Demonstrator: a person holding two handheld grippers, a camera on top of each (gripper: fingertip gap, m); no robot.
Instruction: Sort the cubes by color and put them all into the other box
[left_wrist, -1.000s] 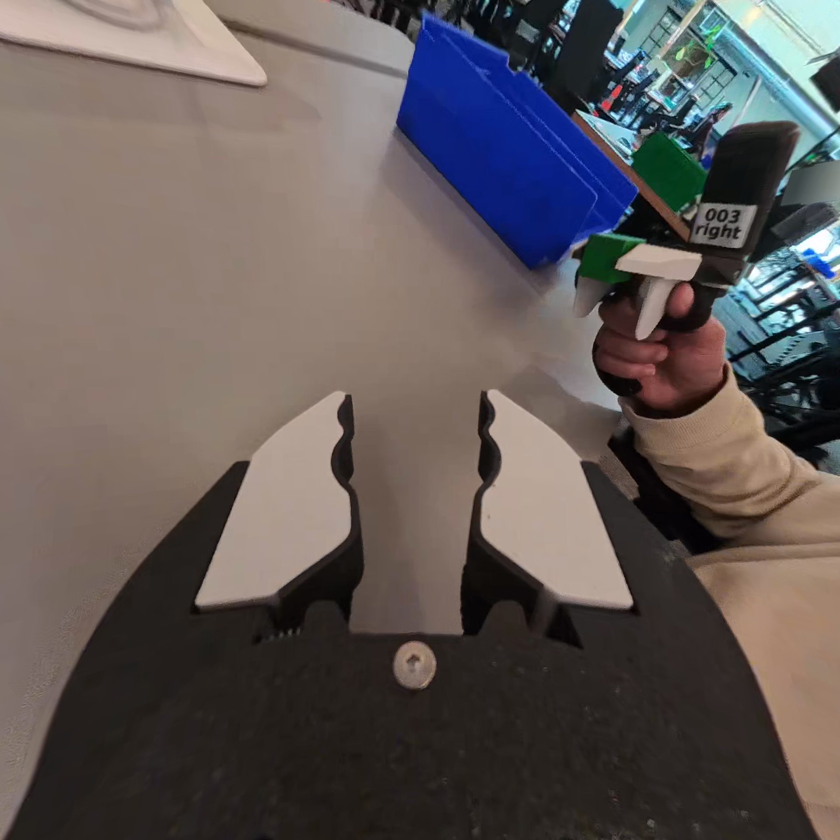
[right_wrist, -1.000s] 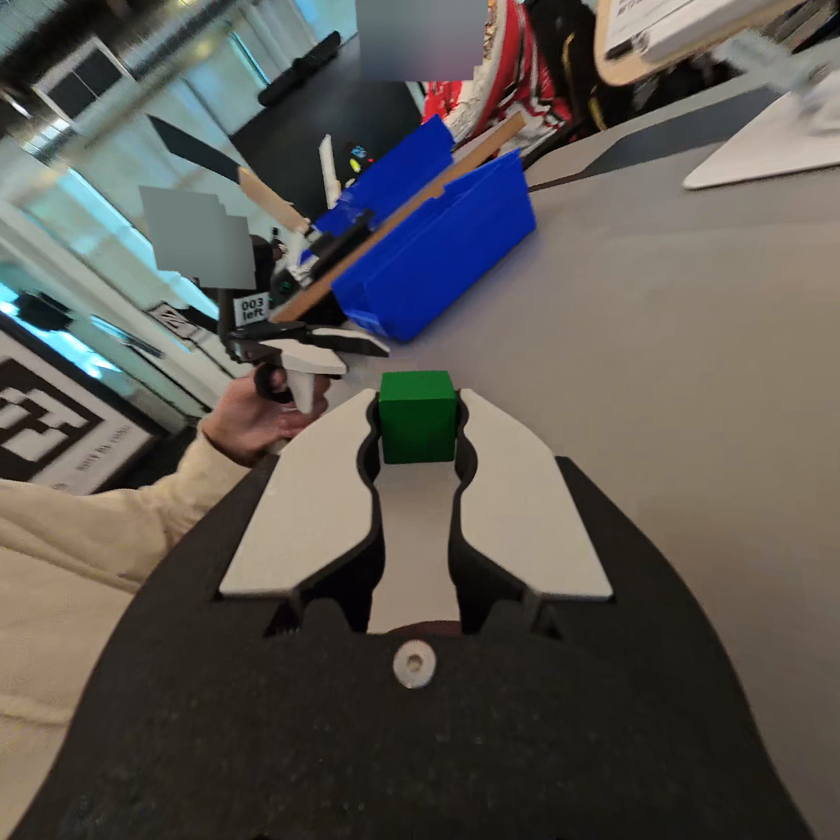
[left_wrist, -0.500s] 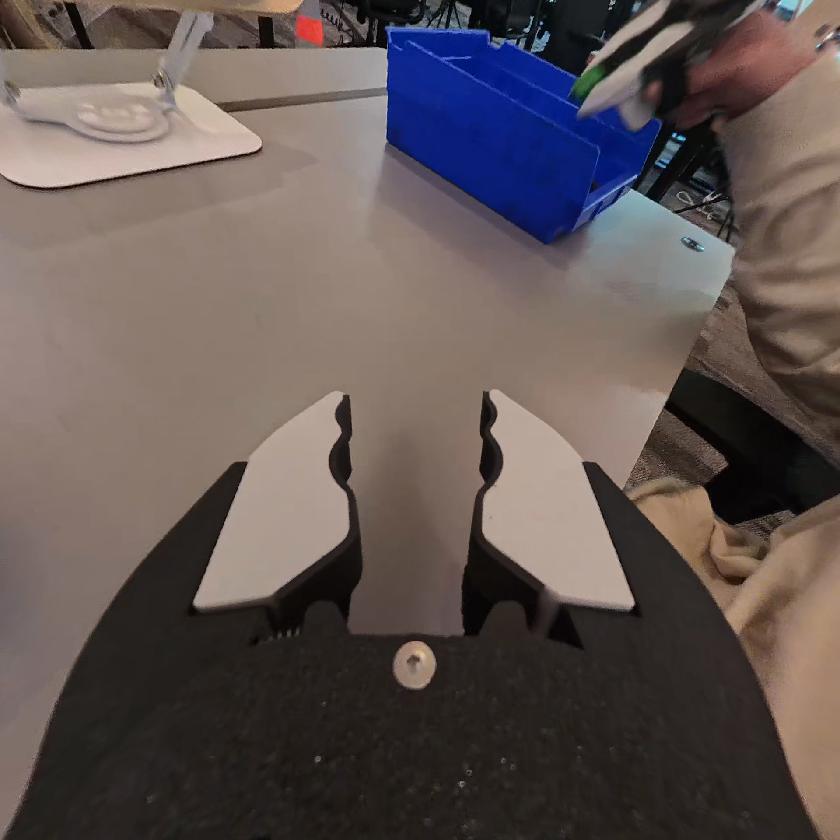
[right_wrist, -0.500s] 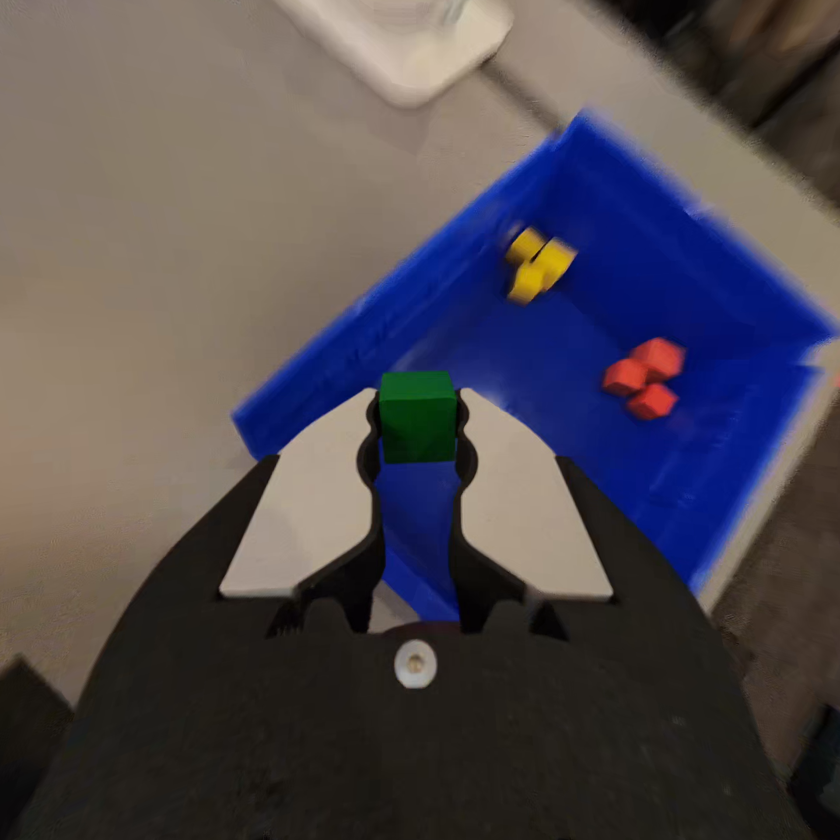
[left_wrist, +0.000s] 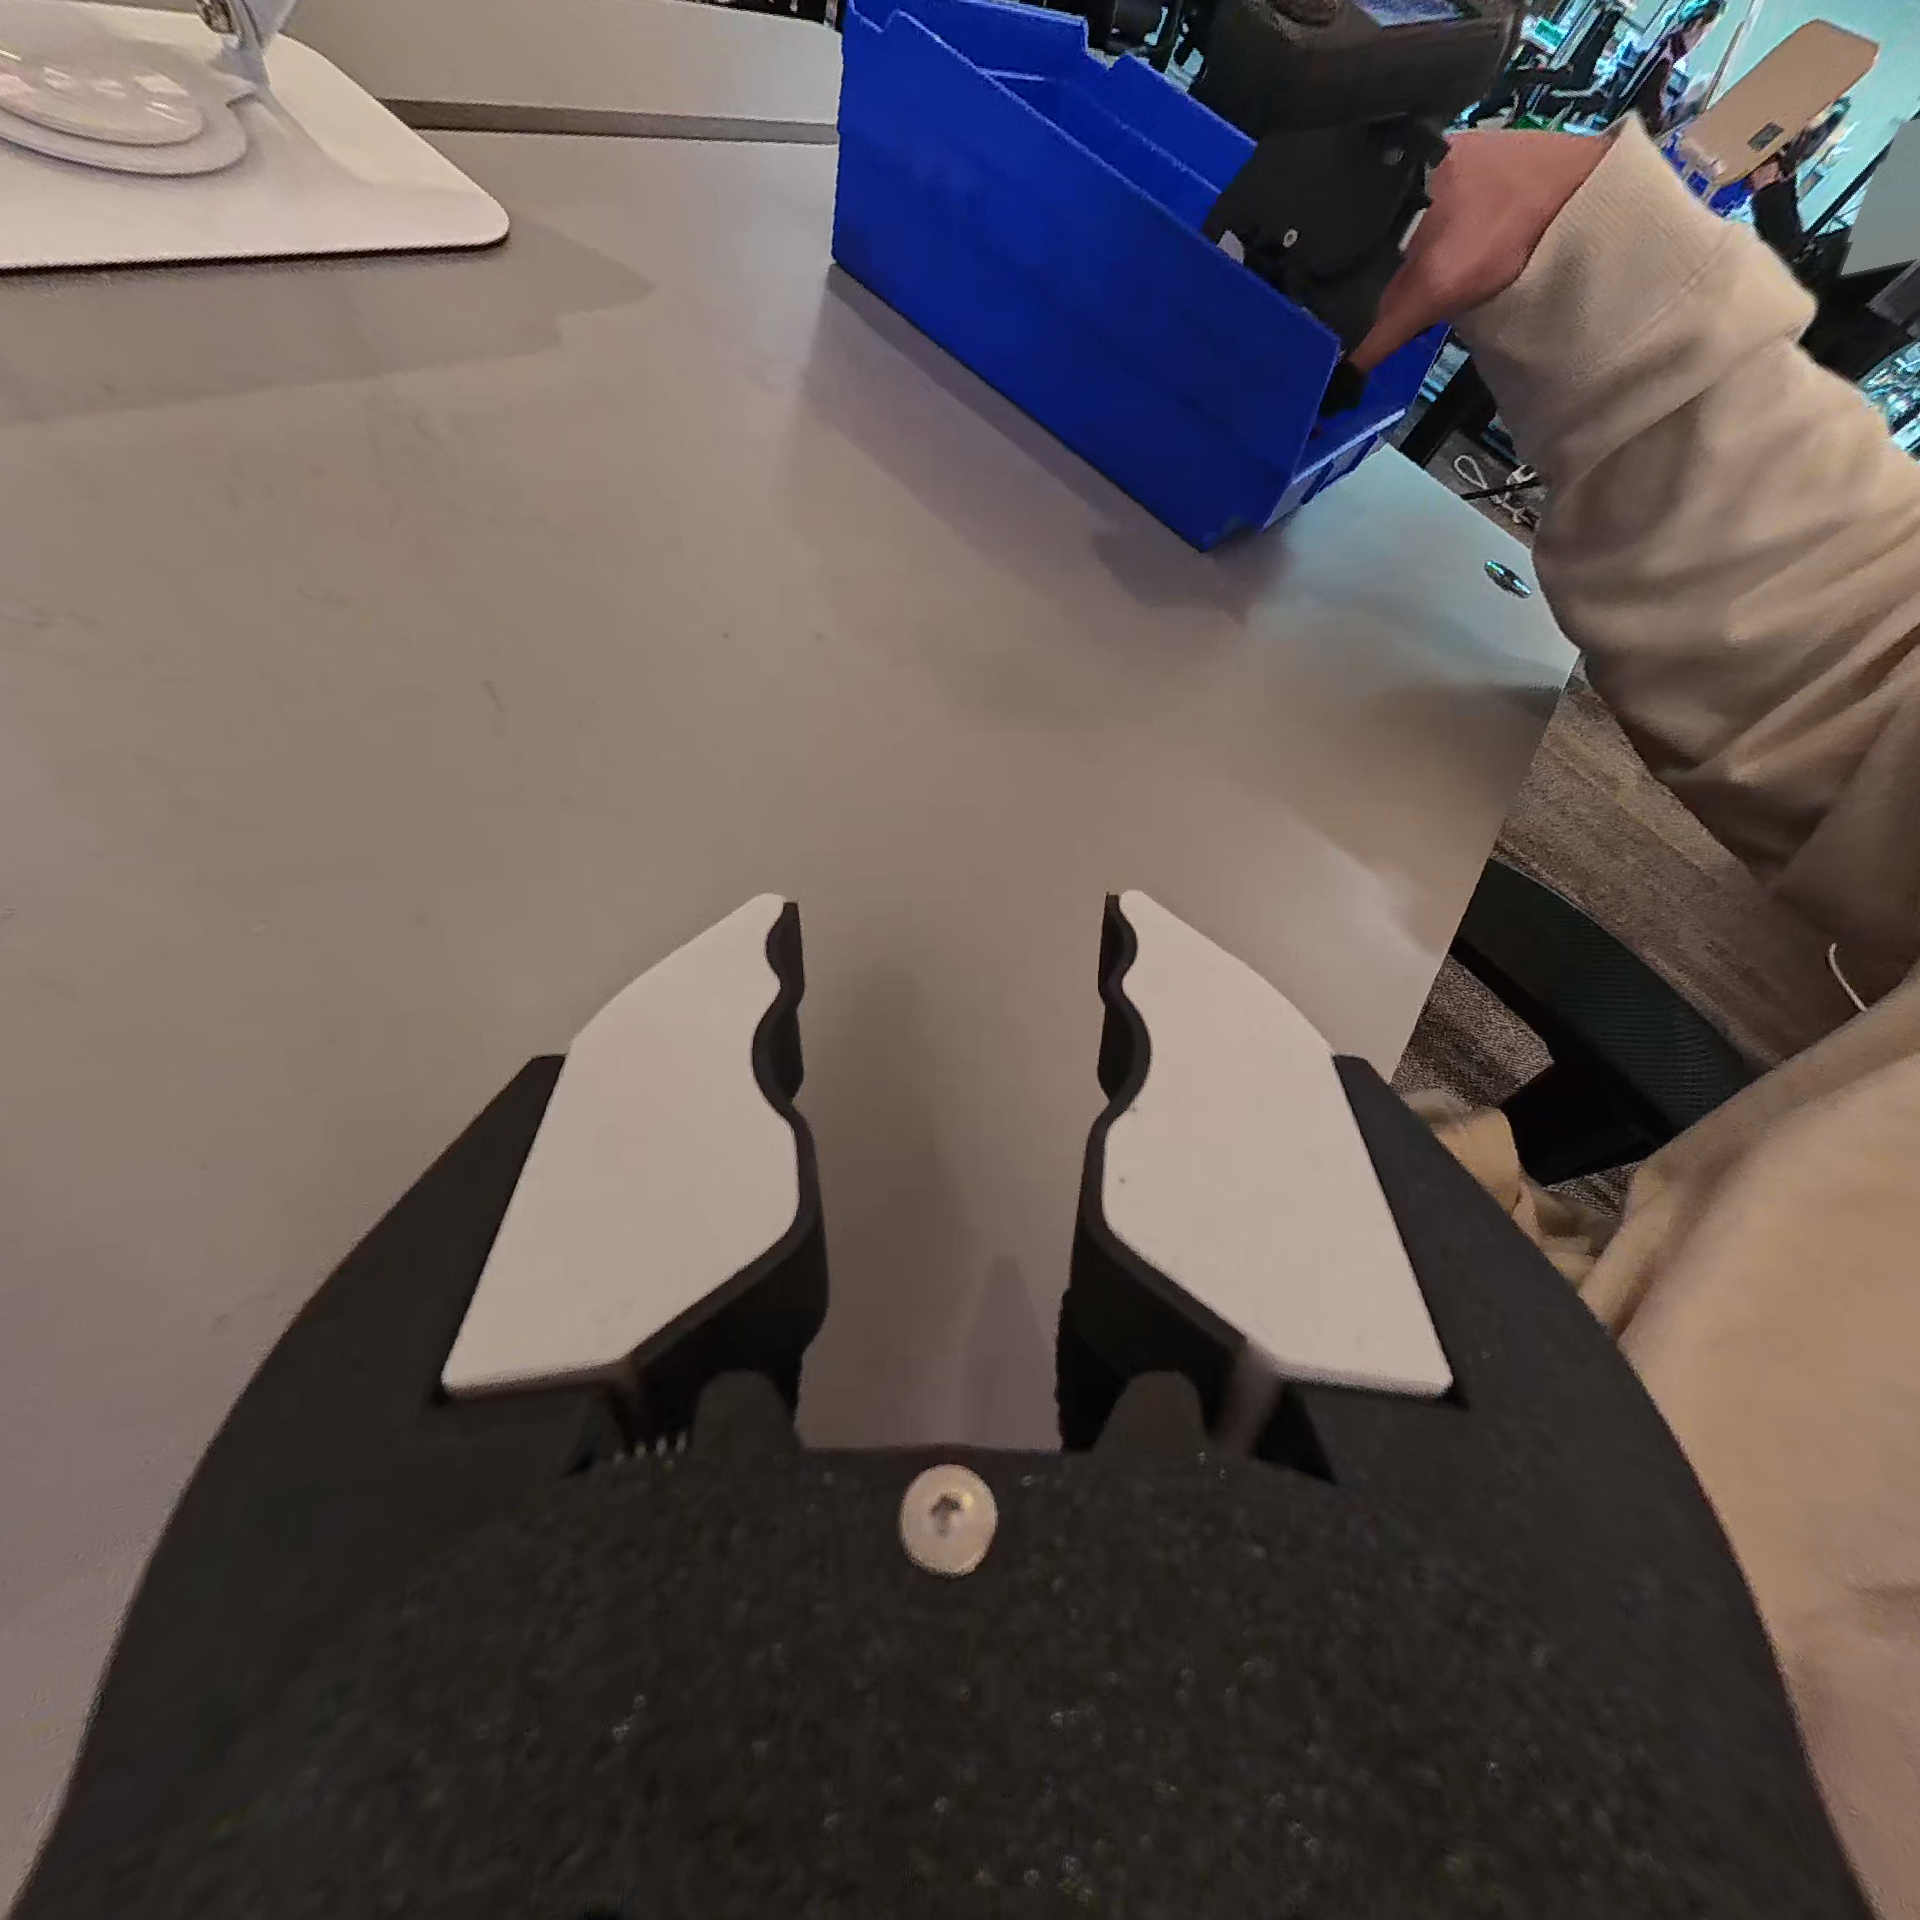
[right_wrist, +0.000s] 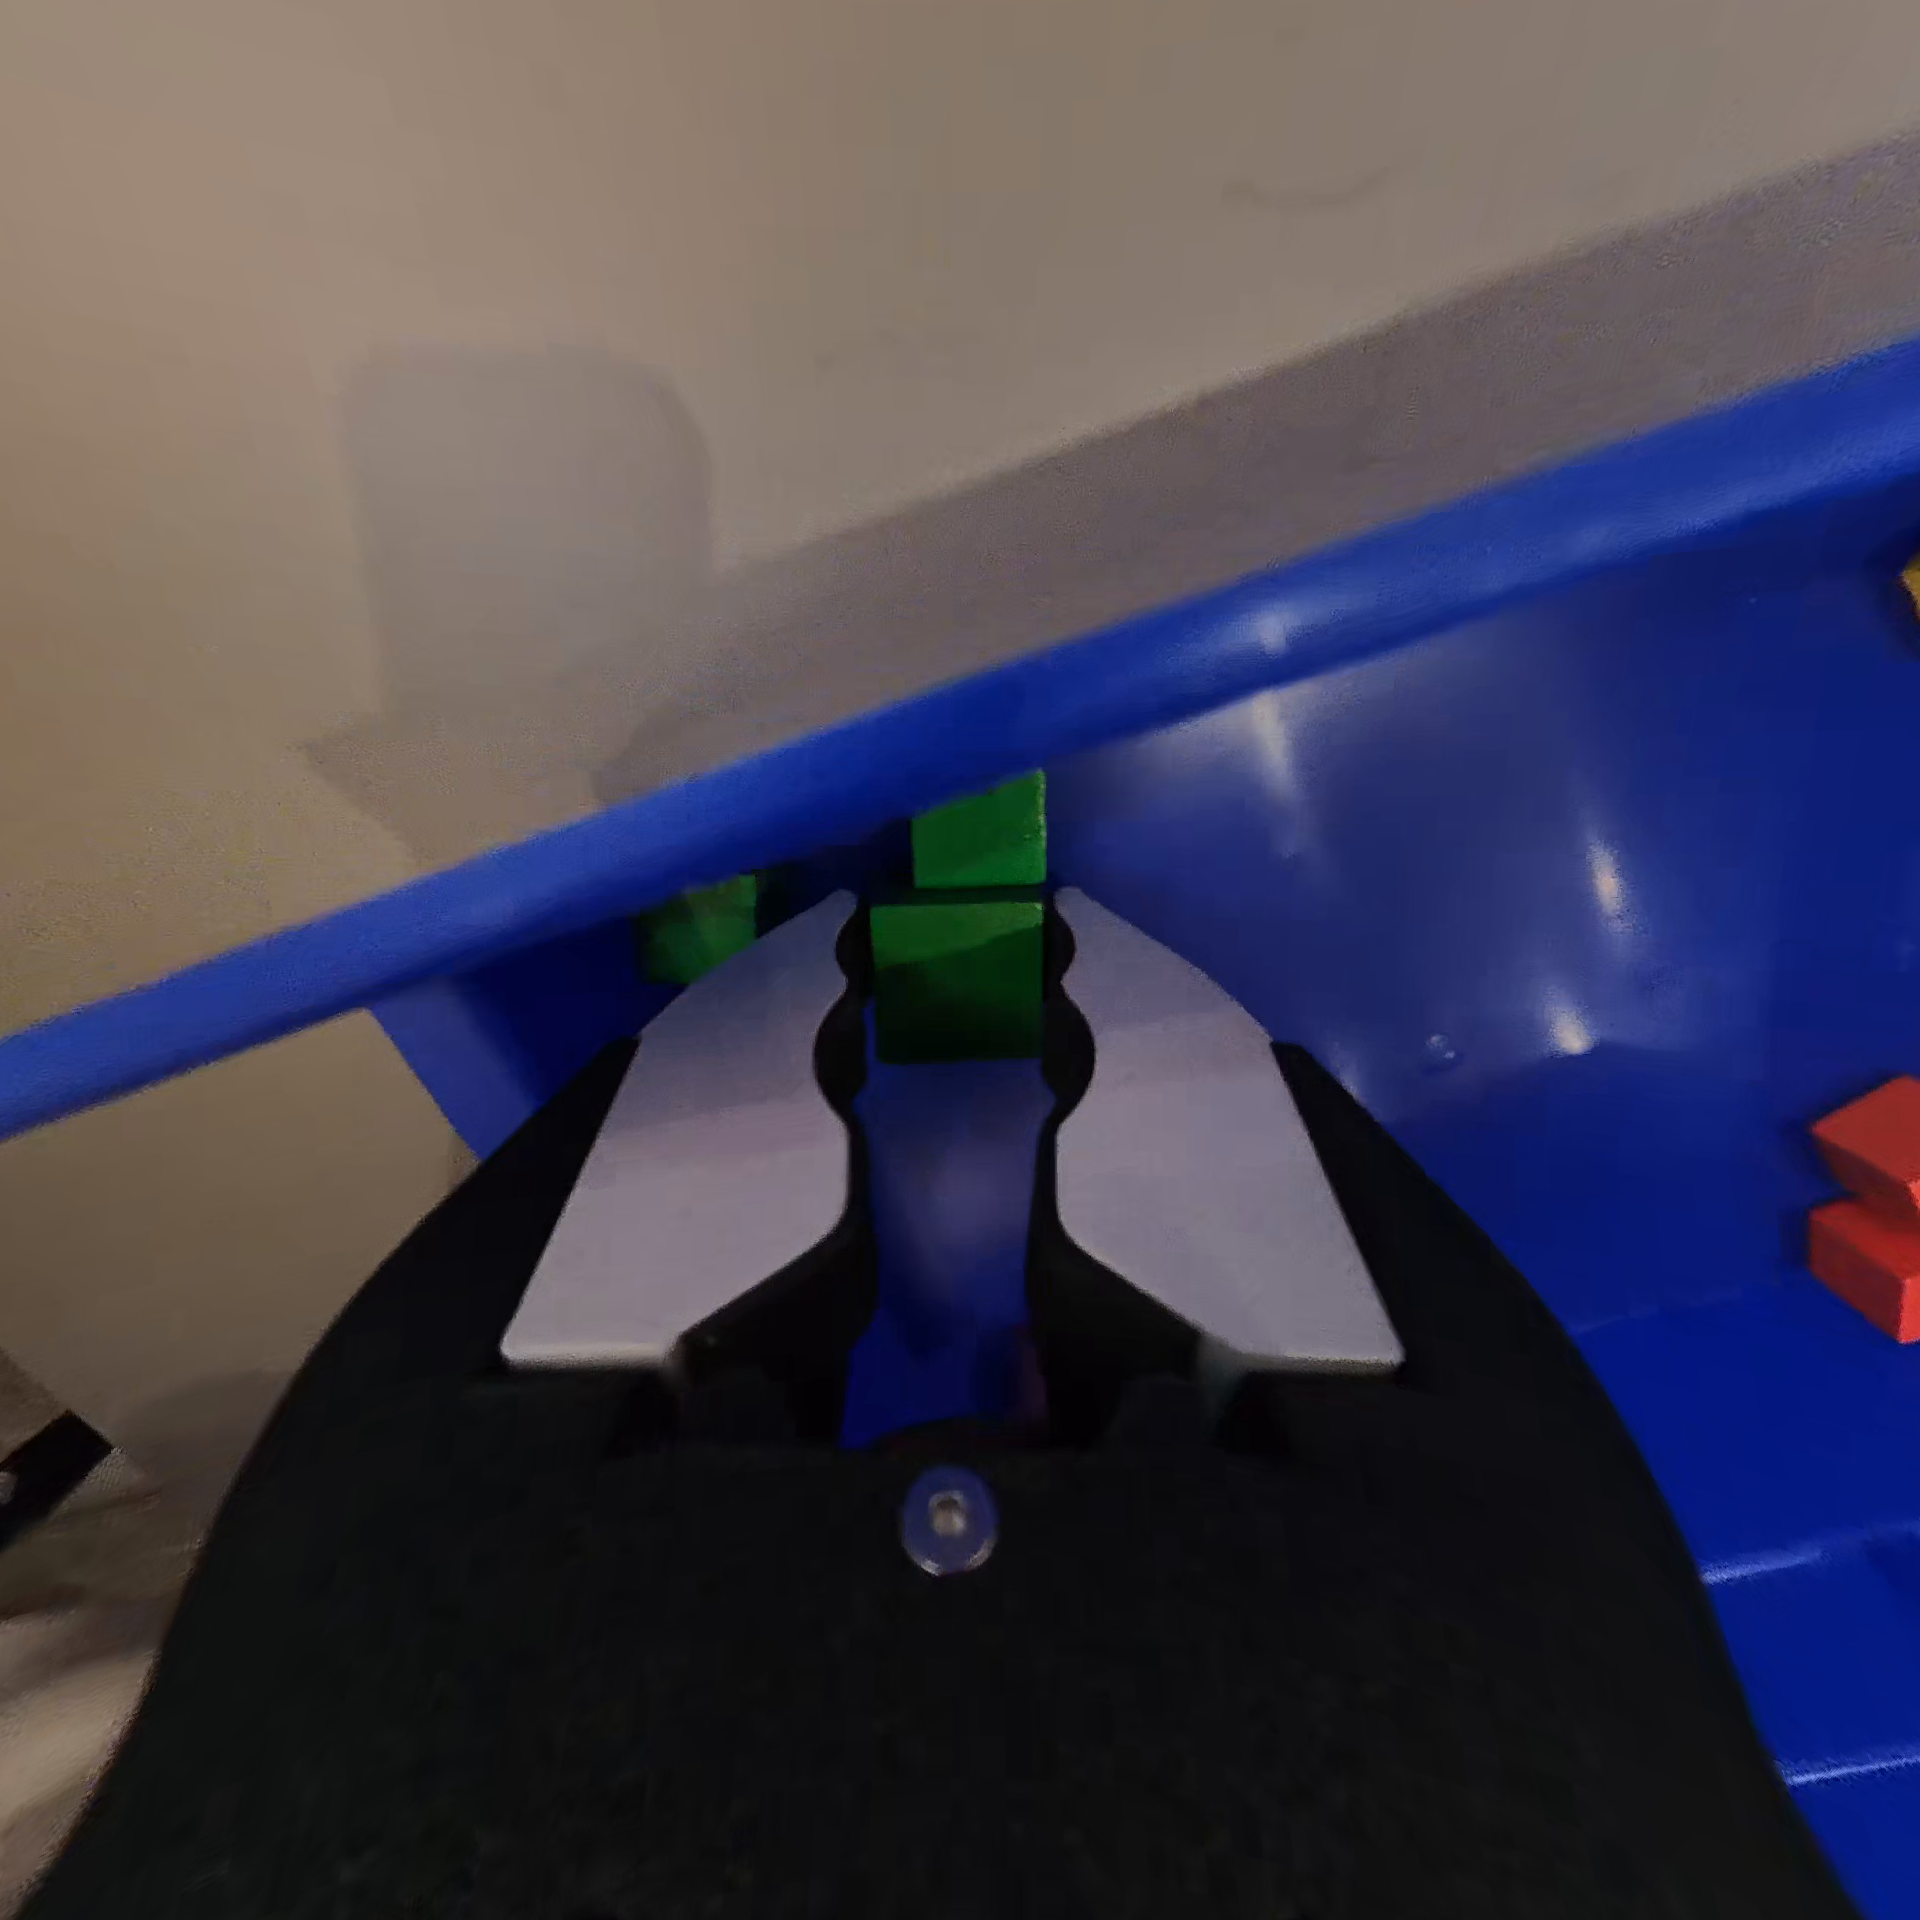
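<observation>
3 green wooden cubes in view: 1 held green cube pinched between the tips of the right gripper, lowered inside the blue plastic bin; 2 more rest against the far wall, probably the green group it is meant to join. Red cubes lie at right, kept apart by colour. Left gripper: fingers wide, empty, idle over the grey tabletop.

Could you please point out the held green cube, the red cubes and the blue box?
held green cube (right_wrist: 956, 977), right wrist view, its top face.
red cubes (right_wrist: 1870, 1221), right wrist view, lower cube's face.
blue box (left_wrist: 1039, 281), left wrist view, outer wall.
</observation>
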